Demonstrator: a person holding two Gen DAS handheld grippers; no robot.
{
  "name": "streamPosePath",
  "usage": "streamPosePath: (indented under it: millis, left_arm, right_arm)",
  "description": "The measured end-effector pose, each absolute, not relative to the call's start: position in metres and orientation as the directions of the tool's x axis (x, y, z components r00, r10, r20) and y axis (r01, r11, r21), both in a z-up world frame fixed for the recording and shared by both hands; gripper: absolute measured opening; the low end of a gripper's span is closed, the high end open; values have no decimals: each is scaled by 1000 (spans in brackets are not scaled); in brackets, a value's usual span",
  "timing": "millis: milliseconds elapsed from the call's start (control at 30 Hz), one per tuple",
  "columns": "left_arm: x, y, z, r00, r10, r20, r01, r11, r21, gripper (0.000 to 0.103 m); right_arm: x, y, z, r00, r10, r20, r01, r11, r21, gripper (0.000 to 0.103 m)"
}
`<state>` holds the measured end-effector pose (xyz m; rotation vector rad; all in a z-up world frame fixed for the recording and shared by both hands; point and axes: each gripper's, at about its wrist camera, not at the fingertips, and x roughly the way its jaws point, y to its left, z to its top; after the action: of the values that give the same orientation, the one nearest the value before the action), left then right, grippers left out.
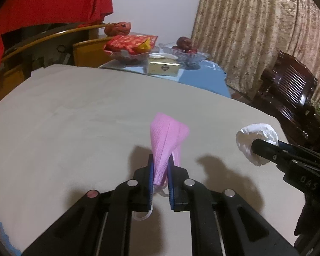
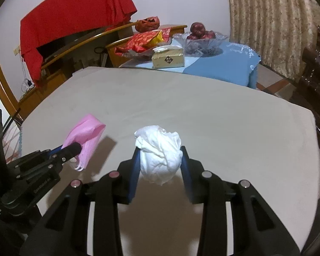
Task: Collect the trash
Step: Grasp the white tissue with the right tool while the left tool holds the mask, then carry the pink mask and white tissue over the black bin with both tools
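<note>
My left gripper (image 1: 161,160) is shut on a pink face mask (image 1: 167,140) and holds it above the grey cloth-covered table (image 1: 74,117); its white ear loops hang below the jaws. My right gripper (image 2: 161,149) is shut on a crumpled white tissue ball (image 2: 160,153), also held above the table. In the left wrist view the right gripper (image 1: 264,147) and the tissue (image 1: 256,140) show at the right. In the right wrist view the left gripper (image 2: 74,147) and the mask (image 2: 85,136) show at the left.
A blue-covered table (image 2: 224,64) behind holds a gold tissue box (image 2: 168,58), a glass bowl of red fruit (image 2: 200,39) and red snack bags (image 2: 143,40). A dark wooden chair (image 1: 288,98) stands right. Red cloth (image 2: 74,19) drapes wooden furniture at the left.
</note>
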<state>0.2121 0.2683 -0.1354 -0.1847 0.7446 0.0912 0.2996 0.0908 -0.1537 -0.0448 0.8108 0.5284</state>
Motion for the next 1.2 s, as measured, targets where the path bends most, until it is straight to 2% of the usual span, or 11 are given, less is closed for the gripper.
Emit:
streamPosePath:
  millis: [500,1200]
  left_arm:
    - [173,177,-97,762,-53,-645,-29,993,-117,11]
    - [127,38,-69,752,-232,-617,185,973,-140,11]
  right_arm:
    - [231,-8,-112,635,392,-666,-400,904,152,34]
    - [137,-161,-83,741,256,-621,-226,966,130,34]
